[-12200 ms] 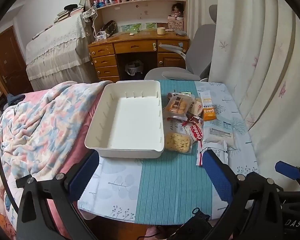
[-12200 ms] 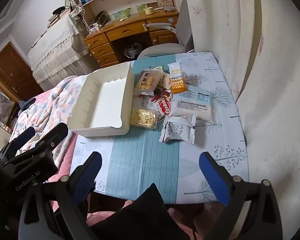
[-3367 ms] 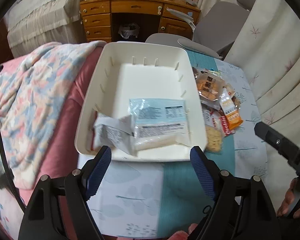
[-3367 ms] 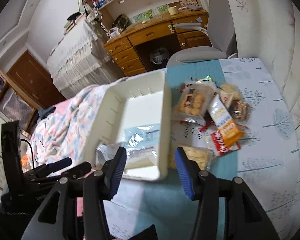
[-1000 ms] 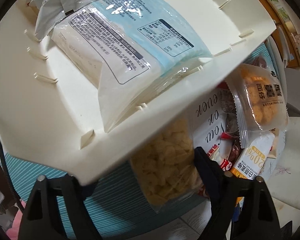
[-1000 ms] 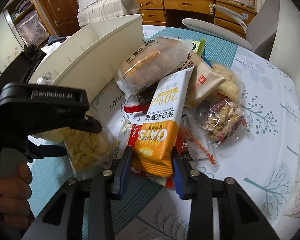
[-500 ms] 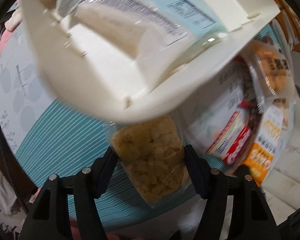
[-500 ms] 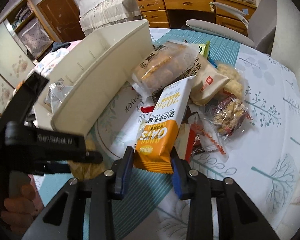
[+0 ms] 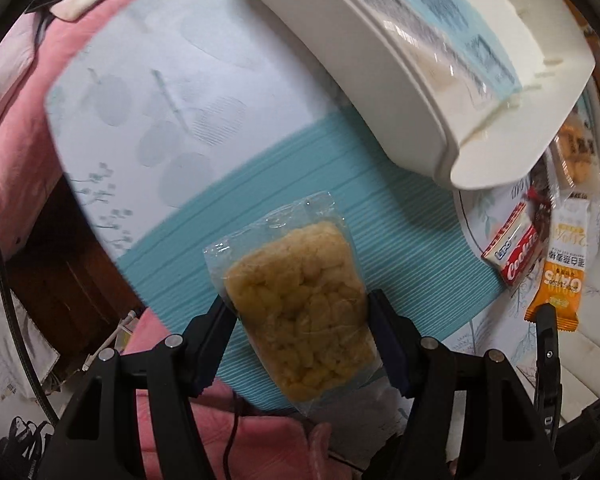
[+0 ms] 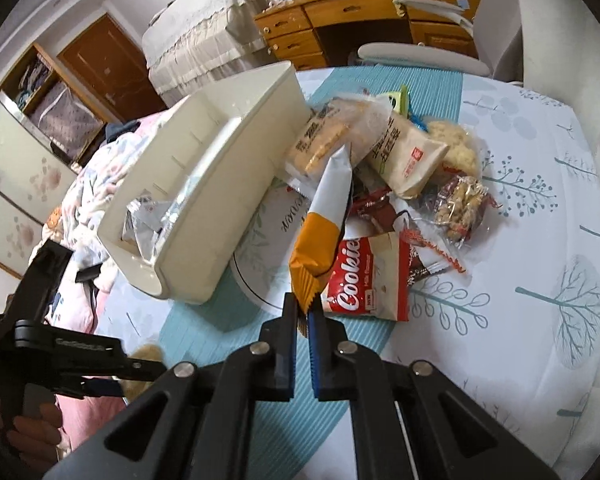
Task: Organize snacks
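Bedroom furniture rings a small table covered in a white, tree-printed cloth with a teal striped mat down its middle.

Left wrist view, near to far: the left gripper points steeply down, its two dark fingers pinching the sides of a clear bag of yellow puffed snacks, which hangs over the teal mat. At 1 o'clock from the bag sits a white plastic tray, already holding a pale blue packet. At 3 o'clock lie a red cookie packet and an orange and white oat bar.

Right wrist view, near to far: the right gripper is pressed together on the crimped orange end of the oat bar, which stands tilted up and away from the fingers, its white end raised above the pile. Just at 2 o'clock lies the cookie packet, partly on a round white plate. At 10 o'clock stands the tray, with silver wrappers inside. At 12 to 1 o'clock, more packets form a heap: biscuits, a cream bread pack, nut clusters. Farthest off, at 12 o'clock, are a wooden desk and a grey chair; at 11 o'clock, a brown door.
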Demonstrator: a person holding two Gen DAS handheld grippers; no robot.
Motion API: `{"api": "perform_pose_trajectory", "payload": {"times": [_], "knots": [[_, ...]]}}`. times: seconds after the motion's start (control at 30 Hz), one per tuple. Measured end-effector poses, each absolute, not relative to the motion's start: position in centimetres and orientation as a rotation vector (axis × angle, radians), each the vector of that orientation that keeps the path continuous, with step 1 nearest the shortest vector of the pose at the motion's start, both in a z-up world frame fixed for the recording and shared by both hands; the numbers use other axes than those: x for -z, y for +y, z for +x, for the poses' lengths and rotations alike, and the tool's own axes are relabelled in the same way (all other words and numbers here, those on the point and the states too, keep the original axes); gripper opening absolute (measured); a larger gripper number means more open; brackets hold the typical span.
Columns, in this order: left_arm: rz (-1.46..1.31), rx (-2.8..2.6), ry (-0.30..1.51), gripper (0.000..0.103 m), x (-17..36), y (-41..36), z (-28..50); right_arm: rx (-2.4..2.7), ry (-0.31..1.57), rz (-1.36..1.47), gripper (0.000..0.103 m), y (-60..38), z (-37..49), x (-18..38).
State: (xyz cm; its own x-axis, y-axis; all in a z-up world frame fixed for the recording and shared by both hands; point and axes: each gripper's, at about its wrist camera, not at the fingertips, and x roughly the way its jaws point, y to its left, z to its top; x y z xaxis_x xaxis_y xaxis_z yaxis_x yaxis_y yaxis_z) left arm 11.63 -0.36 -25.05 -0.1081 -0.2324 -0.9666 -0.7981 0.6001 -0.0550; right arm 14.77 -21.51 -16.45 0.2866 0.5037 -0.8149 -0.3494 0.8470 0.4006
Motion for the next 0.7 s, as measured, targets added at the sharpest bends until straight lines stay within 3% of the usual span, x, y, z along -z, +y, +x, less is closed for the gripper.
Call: {"api": "perform_pose_trajectory", "payload": {"times": [0.7], "knots": [[-0.776,-0.511,1.593,0.065,17.3,8.9,9.3,-0.438,0.974,0.339,0.001,-21.8,12.3,10.7]]}}
